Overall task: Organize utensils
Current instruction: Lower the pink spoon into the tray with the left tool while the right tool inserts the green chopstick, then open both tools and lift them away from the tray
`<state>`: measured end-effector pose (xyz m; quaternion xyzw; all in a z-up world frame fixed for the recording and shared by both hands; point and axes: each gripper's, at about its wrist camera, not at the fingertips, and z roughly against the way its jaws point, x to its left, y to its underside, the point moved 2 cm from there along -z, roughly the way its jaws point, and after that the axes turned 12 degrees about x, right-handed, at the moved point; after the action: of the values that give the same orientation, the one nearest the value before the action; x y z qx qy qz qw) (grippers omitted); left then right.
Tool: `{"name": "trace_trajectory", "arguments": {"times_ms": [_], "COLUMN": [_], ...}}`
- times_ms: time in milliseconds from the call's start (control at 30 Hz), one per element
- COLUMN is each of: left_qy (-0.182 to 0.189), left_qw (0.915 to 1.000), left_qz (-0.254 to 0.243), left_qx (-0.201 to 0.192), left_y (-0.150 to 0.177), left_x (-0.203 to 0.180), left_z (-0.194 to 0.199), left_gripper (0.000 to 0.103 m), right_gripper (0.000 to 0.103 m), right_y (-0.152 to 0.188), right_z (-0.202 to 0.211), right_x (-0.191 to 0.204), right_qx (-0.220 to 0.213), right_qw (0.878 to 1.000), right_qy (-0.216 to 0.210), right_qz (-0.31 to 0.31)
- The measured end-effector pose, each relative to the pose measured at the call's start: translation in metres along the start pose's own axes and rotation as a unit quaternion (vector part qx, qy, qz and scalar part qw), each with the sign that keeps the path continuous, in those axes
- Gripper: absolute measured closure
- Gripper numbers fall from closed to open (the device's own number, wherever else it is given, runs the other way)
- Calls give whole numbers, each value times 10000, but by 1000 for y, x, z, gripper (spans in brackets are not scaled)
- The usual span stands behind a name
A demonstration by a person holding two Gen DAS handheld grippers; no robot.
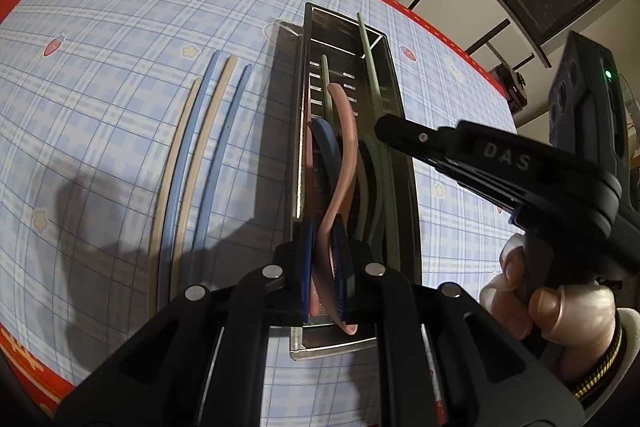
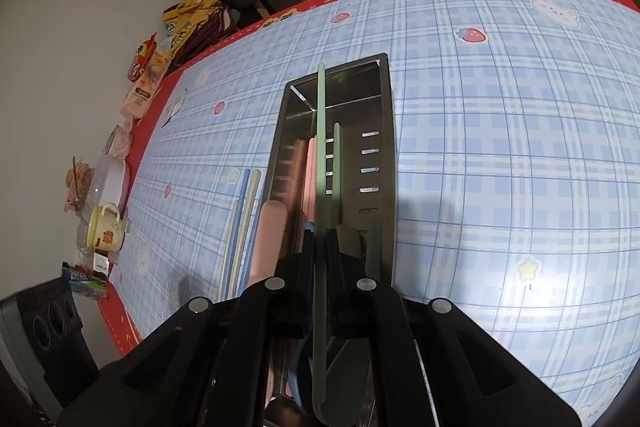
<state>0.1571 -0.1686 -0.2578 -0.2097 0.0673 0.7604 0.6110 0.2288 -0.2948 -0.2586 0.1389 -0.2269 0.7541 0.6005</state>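
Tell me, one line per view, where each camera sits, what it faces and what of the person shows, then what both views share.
Left wrist: sits on the left tool, looking down along the steel tray; it is shut on a pink utensil; the right tool and a hand show.
Right wrist: sits on the right tool, looking down the same tray from its near end; it is shut on a green utensil; no hand shows.
Shared: tray, chopsticks, plaid tablecloth.
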Motion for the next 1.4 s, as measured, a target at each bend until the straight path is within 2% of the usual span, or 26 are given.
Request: {"name": "trace_trajectory", "arguments": {"times_ms": [100, 200, 267, 333, 567, 600, 633, 700, 733, 767, 800, 967, 1400], "left_qy": [-36, 26, 13, -31, -212, -247, -280, -377, -427, -459, -494, -598, -848], "left_qw": [10000, 9998, 9996, 9991, 9968, 9964, 9960, 9954, 9953, 9952, 9948, 9946, 9957], "left_qz": [-51, -91, -147, -164, -196, -199, -202, -218, -213, -195, -170, -168, -145], "left_qx": [-34, -152, -256, -393, -747, -788, -822, -848, -840, -842, -877, -832, -336], "left_y": [0, -1, -1, -1, 1, 2, 3, 6, 7, 8, 10, 17, 32], "left_x": [-2, -2, -3, -2, 8, 10, 11, 16, 19, 22, 26, 42, 97], "left_z": [2, 9, 16, 26, 54, 58, 61, 66, 68, 69, 73, 82, 87], "left_gripper": [87, 69, 66, 56, 39, 33, 30, 29, 20, 16, 15, 10, 7], "right_gripper": [94, 93, 90, 80, 45, 39, 36, 22, 18, 11, 8, 6, 6], "right_y": [-1, -1, 0, 1, 13, 15, 18, 24, 29, 32, 37, 55, 113], "right_z": [-1, 7, 16, 28, 64, 67, 69, 74, 76, 77, 77, 70, 48], "right_x": [-3, 0, 1, 3, 7, 9, 10, 13, 15, 16, 18, 23, 46], "right_qx": [26, -67, -147, -281, -707, -743, -768, -840, -892, -925, -967, -923, -977], "right_qw": [9999, 9999, 9999, 9996, 9973, 9970, 9968, 9959, 9951, 9945, 9937, 9925, 9867], "right_qy": [-47, -46, -35, -14, 112, 135, 156, 240, 313, 376, 444, 706, 1269], "right_qz": [-120, -60, -21, 20, 138, 163, 184, 255, 302, 327, 359, 386, 271]}}
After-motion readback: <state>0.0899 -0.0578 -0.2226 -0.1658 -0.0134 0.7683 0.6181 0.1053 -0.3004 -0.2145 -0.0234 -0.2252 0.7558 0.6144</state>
